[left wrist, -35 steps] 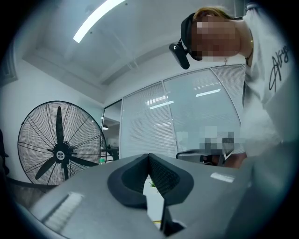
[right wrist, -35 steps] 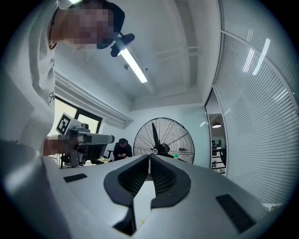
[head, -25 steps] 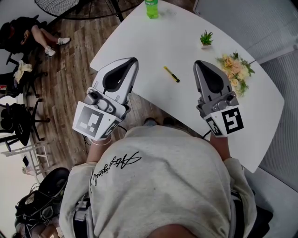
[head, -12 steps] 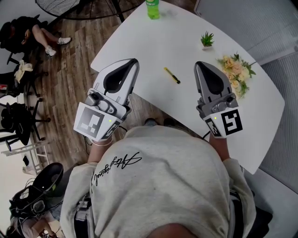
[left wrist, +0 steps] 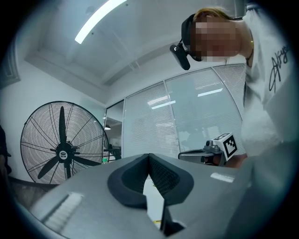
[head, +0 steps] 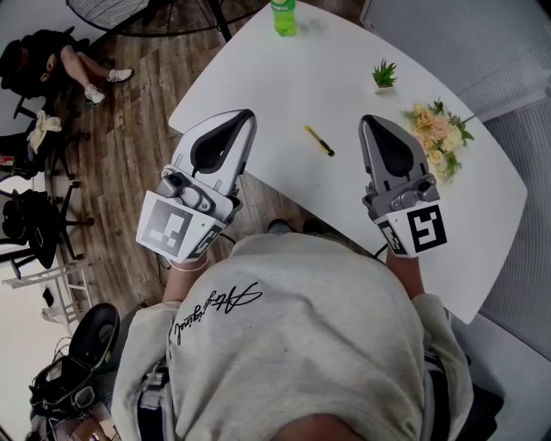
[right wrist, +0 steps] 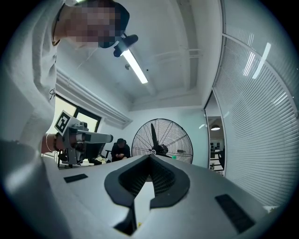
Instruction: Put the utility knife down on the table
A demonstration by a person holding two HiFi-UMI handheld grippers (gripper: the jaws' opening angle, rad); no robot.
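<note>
Okay, my left gripper (head: 248,113) and right gripper (head: 365,119) are pinched closed, empty; slim yellow utility knife (head: 318,139) lies on white table (head: 344,77).

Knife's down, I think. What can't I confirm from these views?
- Head view: the slim yellow-and-black utility knife on the white table is too small to show whether its blade is out.
- Head view: the green plastic bottle is cut off by the top edge.
- Gripper views: the grey bodies of the left gripper and right gripper hide nearly all the tabletop; the knife cannot be made out there.
</note>
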